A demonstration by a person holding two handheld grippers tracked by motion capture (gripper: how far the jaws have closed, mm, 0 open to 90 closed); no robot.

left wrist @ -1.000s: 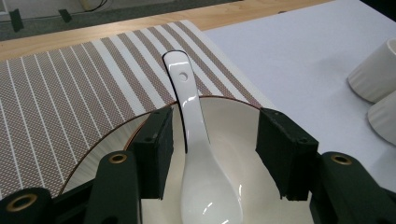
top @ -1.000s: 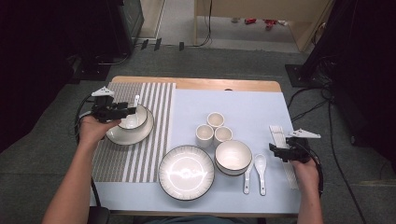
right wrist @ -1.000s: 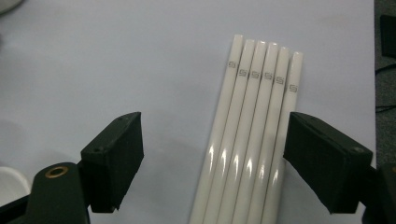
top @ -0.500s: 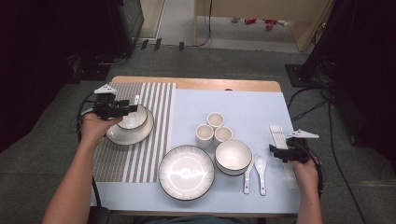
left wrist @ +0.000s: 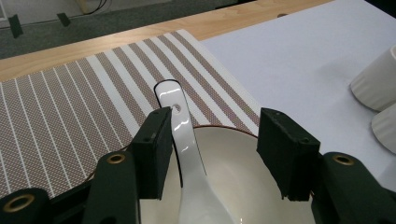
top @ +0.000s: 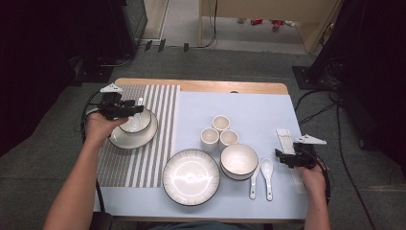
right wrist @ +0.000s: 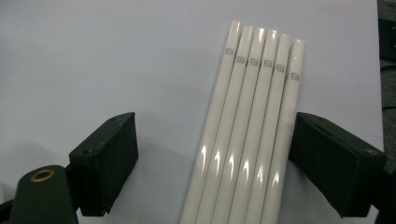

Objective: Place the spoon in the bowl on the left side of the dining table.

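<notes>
3 cups (top: 220,133), 2 bowls (top: 238,160), 3 spoons (top: 266,167), 6 chopsticks (right wrist: 247,135) between right gripper (right wrist: 212,158) jaws just opening, spoon (left wrist: 184,140) beside left gripper (left wrist: 212,149) jaw, gaping.

The mat (top: 143,143) carries brown and white stripes; beside it the cloth (top: 249,110) is plain pale blue over a light wooden table (top: 201,86). The spoon (left wrist: 184,140) is glossy white, the bowl (left wrist: 233,154) cream with a brown rim. The chopsticks (right wrist: 247,140) are ivory with small grey logos. Both grippers' jaws are black.
</notes>
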